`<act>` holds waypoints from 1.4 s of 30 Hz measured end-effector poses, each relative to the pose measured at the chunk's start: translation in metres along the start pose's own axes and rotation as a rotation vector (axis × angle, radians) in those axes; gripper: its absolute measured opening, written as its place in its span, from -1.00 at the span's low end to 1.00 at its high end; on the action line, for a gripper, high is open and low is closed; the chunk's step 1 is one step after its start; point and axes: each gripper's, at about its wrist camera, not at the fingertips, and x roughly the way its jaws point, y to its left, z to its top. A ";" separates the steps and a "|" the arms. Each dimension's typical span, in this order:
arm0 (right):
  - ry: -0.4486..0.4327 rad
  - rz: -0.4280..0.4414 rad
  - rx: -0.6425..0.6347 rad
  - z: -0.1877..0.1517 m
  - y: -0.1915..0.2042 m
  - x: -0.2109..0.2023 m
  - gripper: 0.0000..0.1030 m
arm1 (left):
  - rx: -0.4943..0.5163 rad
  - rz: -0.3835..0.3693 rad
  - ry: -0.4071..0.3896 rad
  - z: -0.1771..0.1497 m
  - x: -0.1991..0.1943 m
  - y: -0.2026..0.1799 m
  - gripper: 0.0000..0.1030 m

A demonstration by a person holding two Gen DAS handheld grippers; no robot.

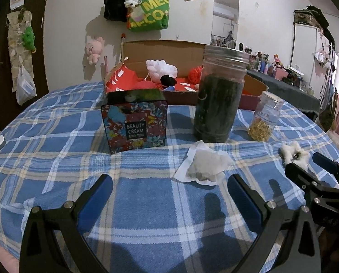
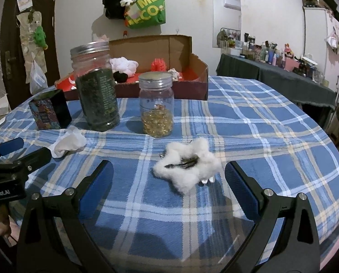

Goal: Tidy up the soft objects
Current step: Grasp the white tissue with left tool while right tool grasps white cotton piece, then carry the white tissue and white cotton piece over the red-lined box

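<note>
A blue plaid cloth (image 1: 146, 200) covers the counter; its rounded edge falls away at left, right and near side in both views. A cardboard box (image 2: 192, 68) sits along the far edge, open at the top, holding a white fluffy item (image 1: 161, 69), a black pompom (image 1: 168, 80) and a red pompom (image 2: 158, 64). In front of the box stand a floral tin (image 1: 135, 125), a tall dark-filled jar (image 1: 219, 104) and a small jar of yellow capsules (image 2: 156, 109), set in a row with gaps between them. Bare cloth lies open between this row and the near edge.

A crumpled white tissue packet (image 1: 203, 167) lies on the cloth just in front of the tall jar. A white fluffy hair clip (image 2: 188, 166), star-like in outline with a dark metal clip across its top, rests flat on the cloth near the capsule jar.

The left gripper (image 1: 169, 191) is held low over the near cloth, jaws spread wide and empty, with the tissue packet just ahead between the fingertips. The right gripper (image 2: 169, 177) is likewise low, jaws spread wide and empty, the fluffy clip lying between the blue pads (image 2: 240, 182) without touching them. The two grippers sit side by side, apart.
</note>
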 end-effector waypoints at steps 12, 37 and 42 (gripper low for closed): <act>0.152 0.005 0.036 0.014 -0.021 0.025 0.94 | 0.053 0.006 0.074 0.021 0.018 -0.007 1.00; 0.152 0.334 0.098 0.031 -0.012 0.019 -0.66 | 0.129 -0.249 0.164 0.039 0.026 -0.019 -0.59; 0.139 0.366 0.075 0.036 0.000 0.018 -0.67 | 0.128 -0.256 0.158 0.040 0.024 -0.017 -0.60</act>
